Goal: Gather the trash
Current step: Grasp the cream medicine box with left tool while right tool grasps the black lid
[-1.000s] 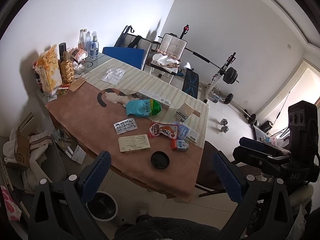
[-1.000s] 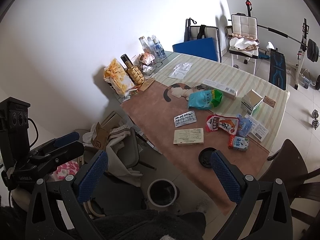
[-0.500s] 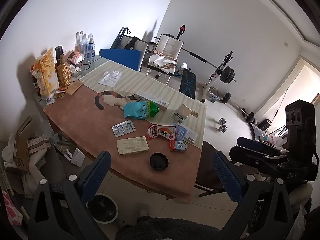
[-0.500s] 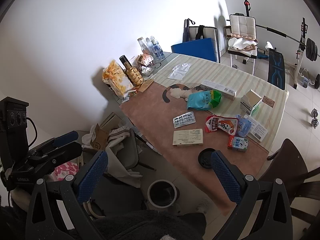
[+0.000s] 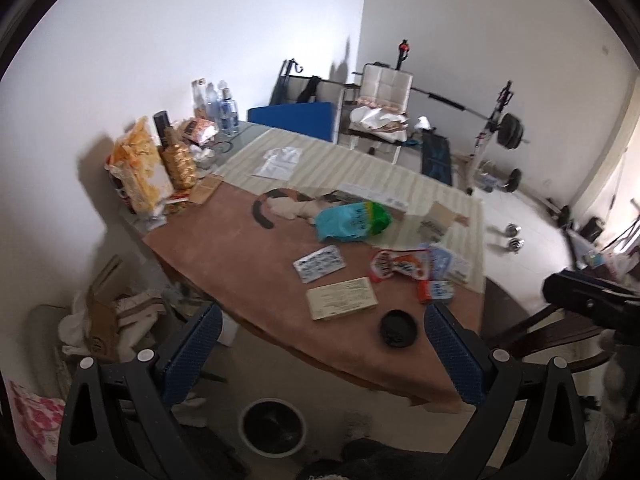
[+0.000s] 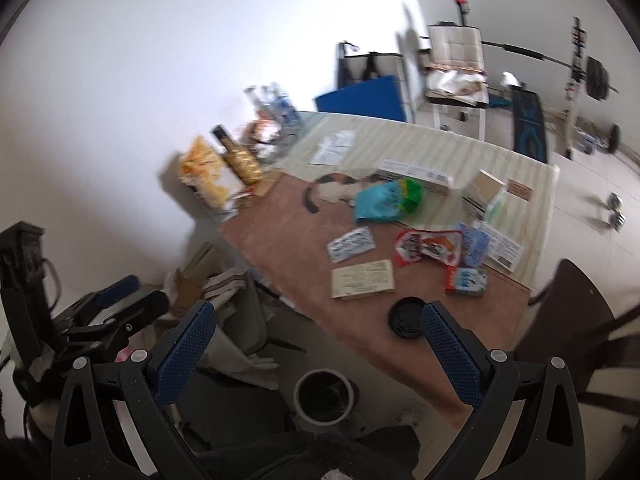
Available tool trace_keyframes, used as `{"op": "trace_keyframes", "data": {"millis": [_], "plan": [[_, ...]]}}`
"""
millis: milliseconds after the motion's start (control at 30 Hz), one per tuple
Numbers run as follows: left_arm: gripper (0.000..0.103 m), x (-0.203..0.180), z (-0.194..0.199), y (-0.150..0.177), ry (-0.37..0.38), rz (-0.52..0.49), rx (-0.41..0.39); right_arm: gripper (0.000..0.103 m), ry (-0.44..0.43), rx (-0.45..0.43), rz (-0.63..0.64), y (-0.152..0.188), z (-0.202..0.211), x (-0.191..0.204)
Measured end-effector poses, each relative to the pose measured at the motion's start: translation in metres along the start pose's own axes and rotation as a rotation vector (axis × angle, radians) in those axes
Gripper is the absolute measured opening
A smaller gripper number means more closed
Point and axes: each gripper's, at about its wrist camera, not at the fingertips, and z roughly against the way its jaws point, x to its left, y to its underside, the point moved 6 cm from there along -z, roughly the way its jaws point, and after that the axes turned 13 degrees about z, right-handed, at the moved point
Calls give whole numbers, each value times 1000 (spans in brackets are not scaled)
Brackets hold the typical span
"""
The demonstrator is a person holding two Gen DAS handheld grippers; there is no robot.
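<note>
- Trash lies scattered on the near half of the worktop [image 5: 248,248]: a turquoise-and-green snack bag [image 5: 352,222], a silver blister pack [image 5: 319,263], a red wrapper [image 5: 394,266], a small red-and-blue carton [image 5: 436,291], a flat cream box [image 5: 342,304] and a round black lid [image 5: 398,328] close to the near edge.
- Just below that edge, a white-rimmed bin [image 5: 274,426] stands on the floor, its mouth open and dark; in the right wrist view the same bin [image 6: 324,396] sits between the worktop corner and a heap of cardboard and cloth.
- Left gripper [image 5: 320,354] hangs well short of the worktop with its blue pads spread wide and nothing between them.
- Right gripper [image 6: 318,350] is likewise spread and empty, apart from every item.
- My reading: nothing is collected yet; the first reach is still to come.
- Risks from here:
  - The flat cream box and blister pack lie flush on the cloth, so a pad may skate over them or pinch the cloth and drag neighbours along.
  - The red wrapper, a blue packet and the carton touch or overlap; closing on one could sweep another off the edge, missing the bin.
  - Thin wrappers may slip from the pads on the way down.
  - Bottles [image 5: 214,106] and a yellow crisp bag [image 5: 140,168] at the far corner may not be trash; grabbing them would be a mistake.
  - Both views are blurred, so fine edges are hard to judge.
</note>
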Motion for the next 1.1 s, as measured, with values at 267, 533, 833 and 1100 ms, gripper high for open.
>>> {"op": "trace_keyframes", "data": {"millis": [267, 533, 833, 1100], "plan": [[103, 26, -130, 40, -195, -141, 142, 103, 255, 280, -147, 62, -141, -69], [103, 44, -245, 72, -323, -220, 343, 103, 323, 561, -136, 120, -302, -111], [103, 35, -316, 70, -322, -373, 447, 97, 266, 680, -128, 146, -381, -126], [103, -52, -360, 82, -145, -880, 515, 59, 263, 646, -263, 154, -346, -170]]}}
